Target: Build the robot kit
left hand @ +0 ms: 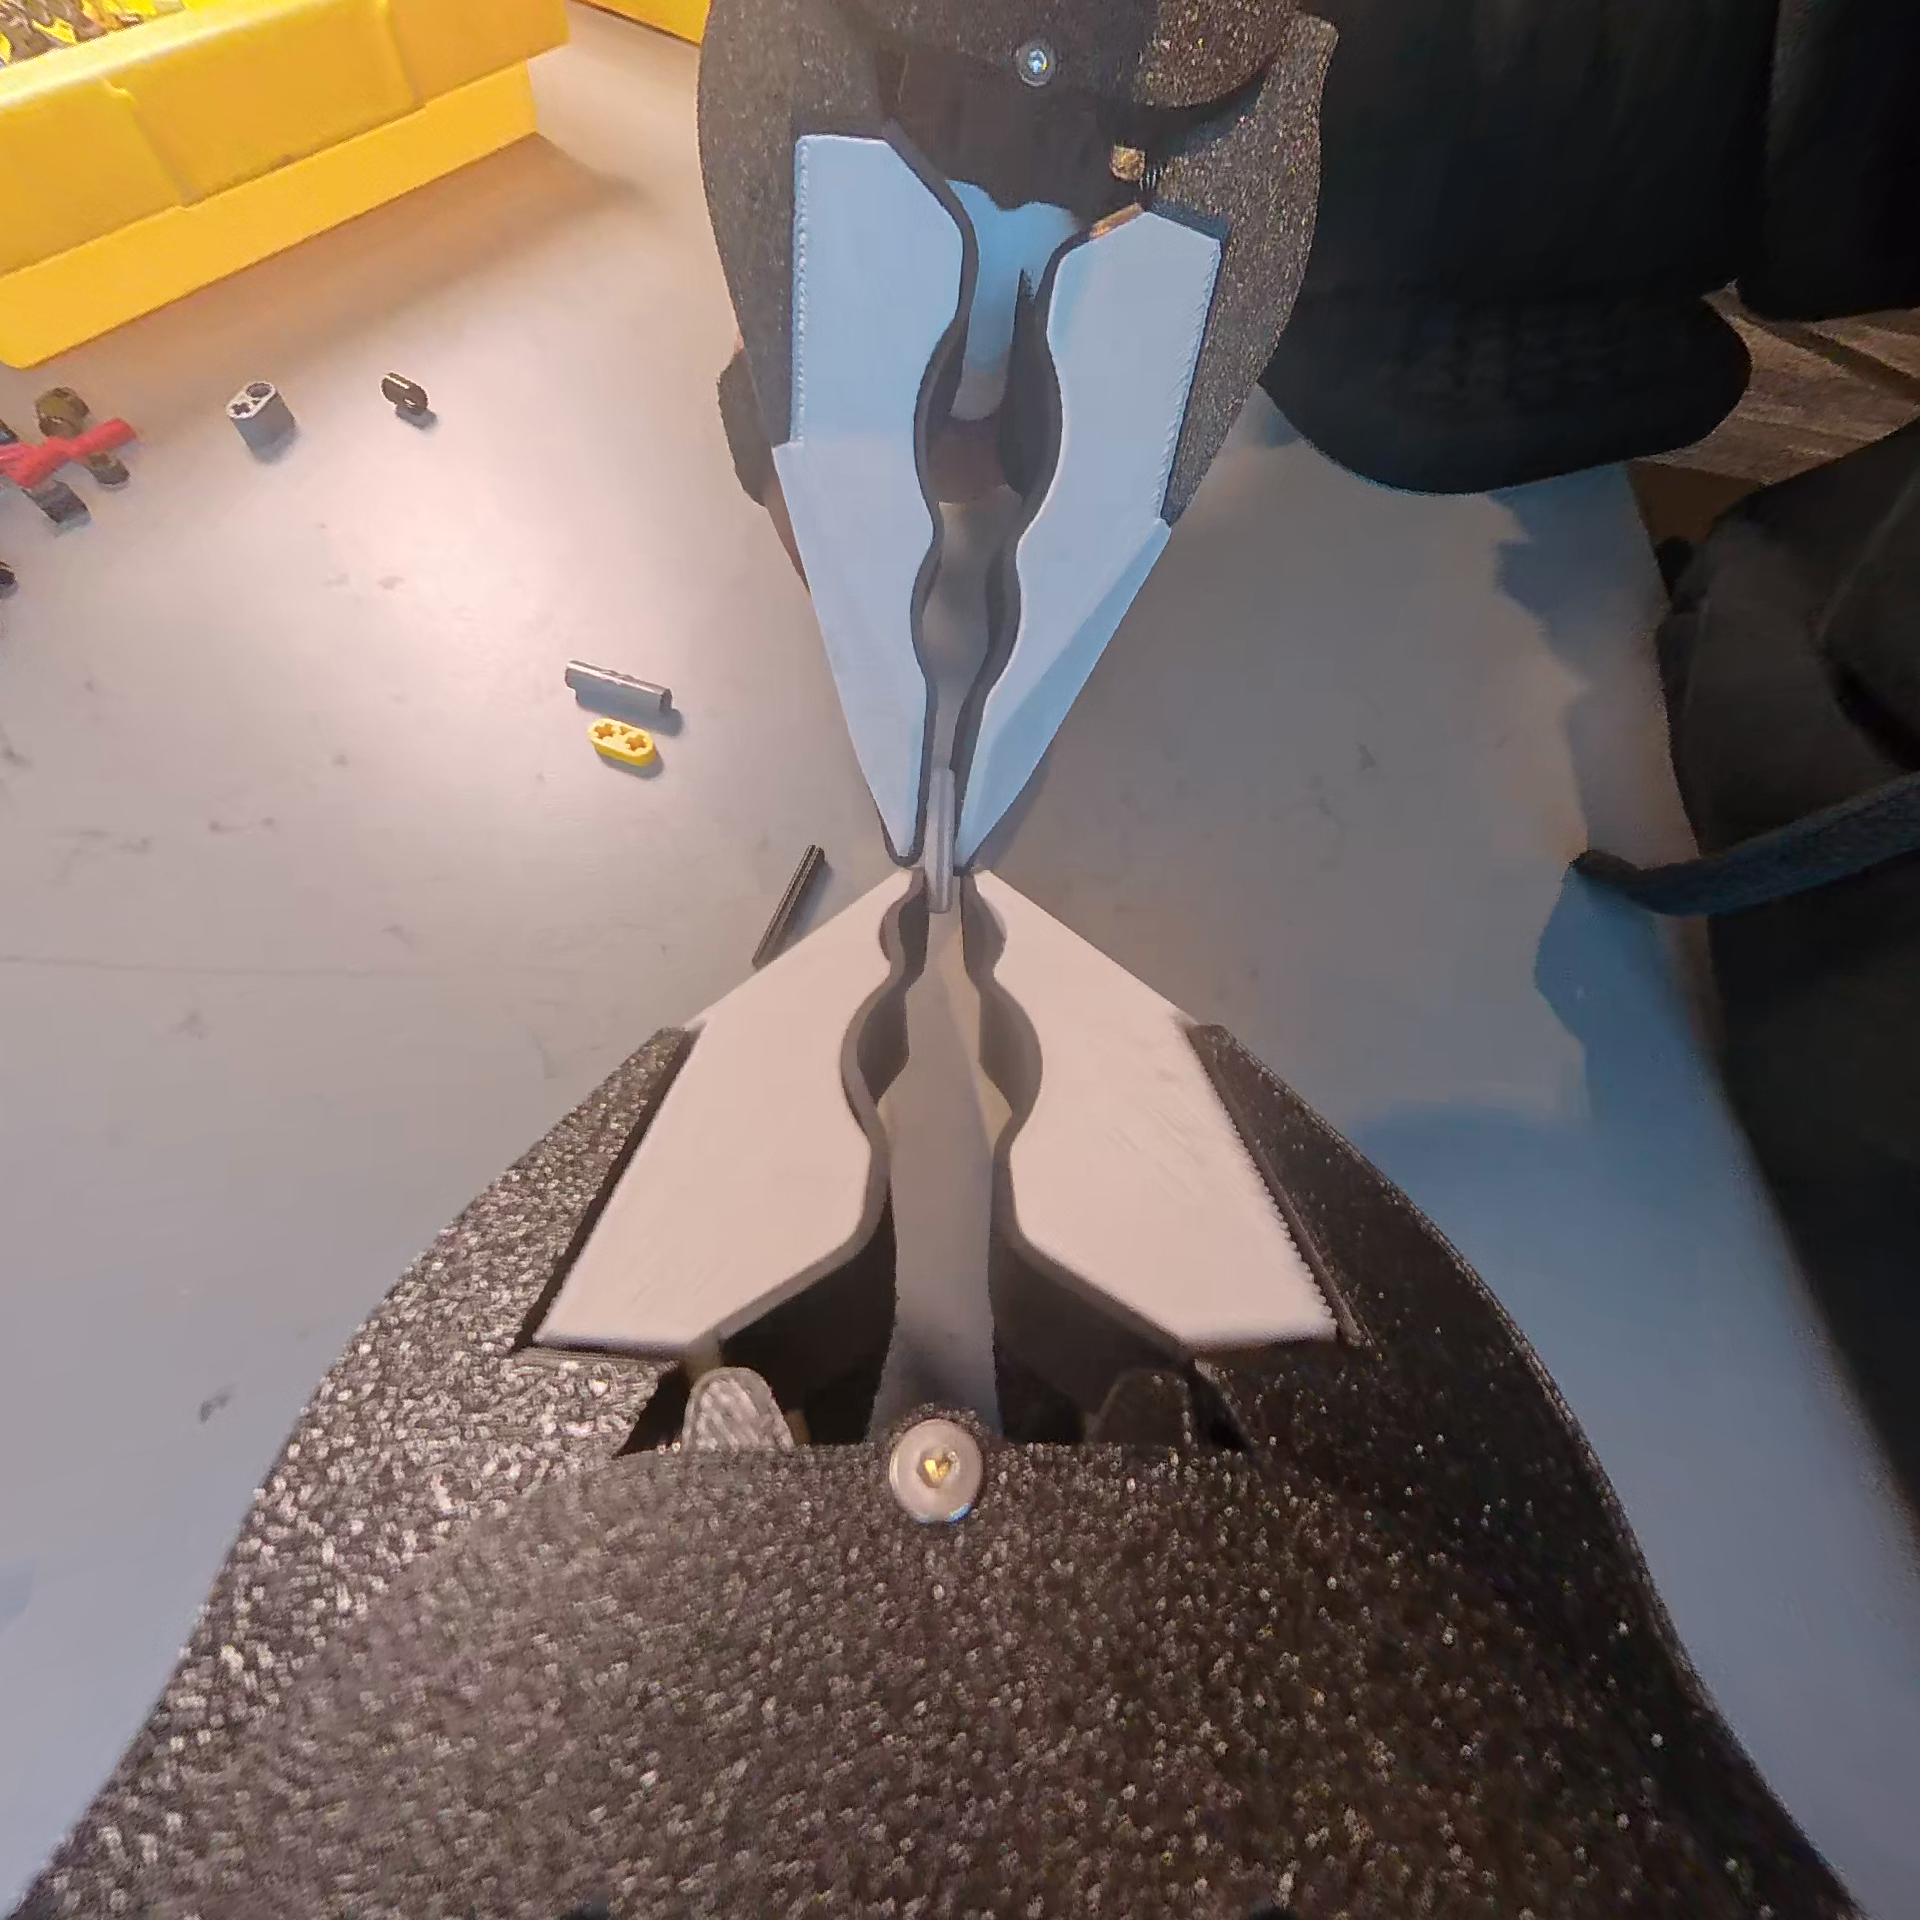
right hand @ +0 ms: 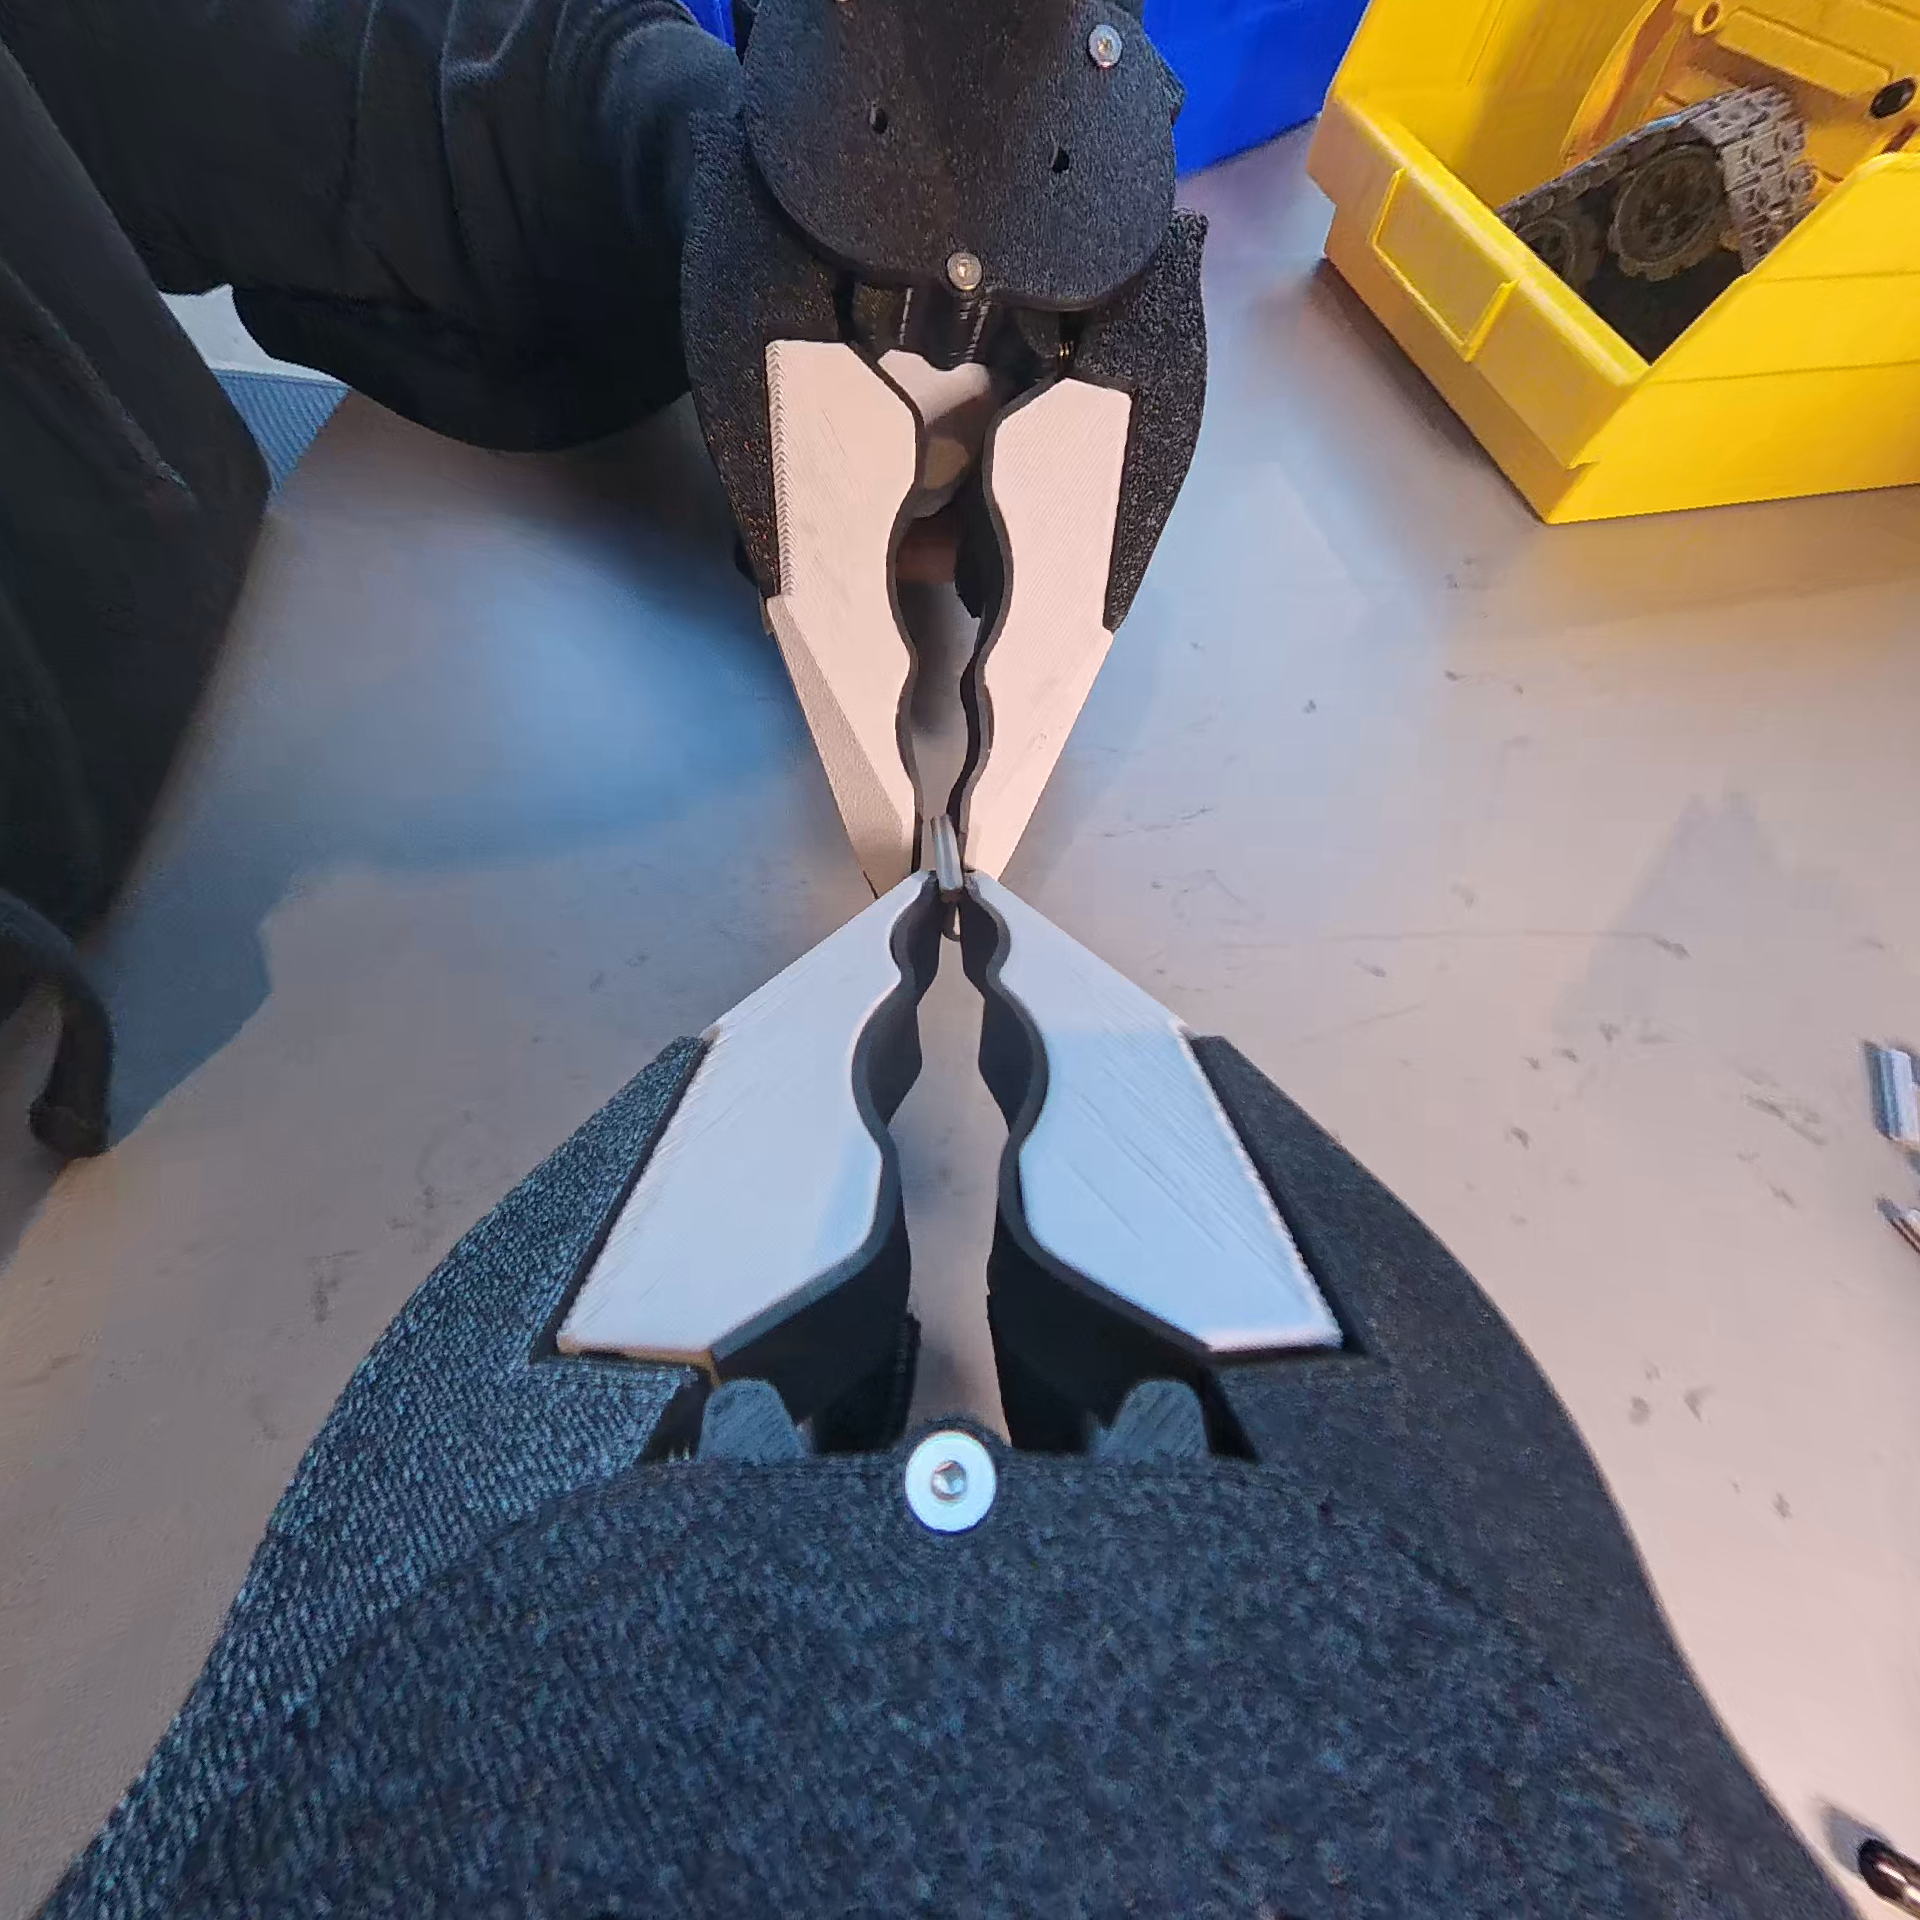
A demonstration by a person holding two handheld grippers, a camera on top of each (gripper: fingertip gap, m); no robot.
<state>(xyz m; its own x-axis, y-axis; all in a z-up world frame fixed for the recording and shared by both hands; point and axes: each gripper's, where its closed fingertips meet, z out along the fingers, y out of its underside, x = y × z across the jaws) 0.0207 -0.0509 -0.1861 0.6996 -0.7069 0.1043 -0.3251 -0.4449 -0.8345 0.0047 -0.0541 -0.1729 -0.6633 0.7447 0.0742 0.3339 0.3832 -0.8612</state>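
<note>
We see a grey bench point(left hand: 312, 1039) carrying everything, scuffed and marked. Over it our two grippers meet tip to tip. The left gripper point(left hand: 940, 883) has its grey fingers point(left hand: 748, 1143) drawn almost together at the tips, pinched on a small grey flat piece point(left hand: 940, 842). The right gripper point(right hand: 948, 883) faces it from the opposite side, its tips likewise nearly closed on the same piece point(right hand: 945, 857). So the piece is held off the bench between both pairs of tips, edge-on to both cameras. Its long axis runs along the line from one gripper to the other. It looks thin, plain grey and rounded at the end; we cannot tell more of its shape.

A gloved hand point(right hand: 436, 208) in black grips the left gripper's body in the right wrist view.

Toward the far left of the bench in the left wrist view stands a yellow bin point(left hand: 260, 156). In the right wrist view a yellow bin point(right hand: 1610, 364) at the far right holds a tracked toy vehicle point(right hand: 1662, 197). A blue bin point(right hand: 1247, 62) sits beyond it.

Loose small parts lie well apart from the grippers: a dark grey cylinder point(left hand: 620, 688), touching or just beside a yellow two-hole link point(left hand: 623, 740), a thin black rod point(left hand: 788, 904) just beside the left gripper's tip, a grey connector point(left hand: 258, 410), a black pin point(left hand: 405, 393) and a red cross-shaped part point(left hand: 73, 442) near the left edge.
</note>
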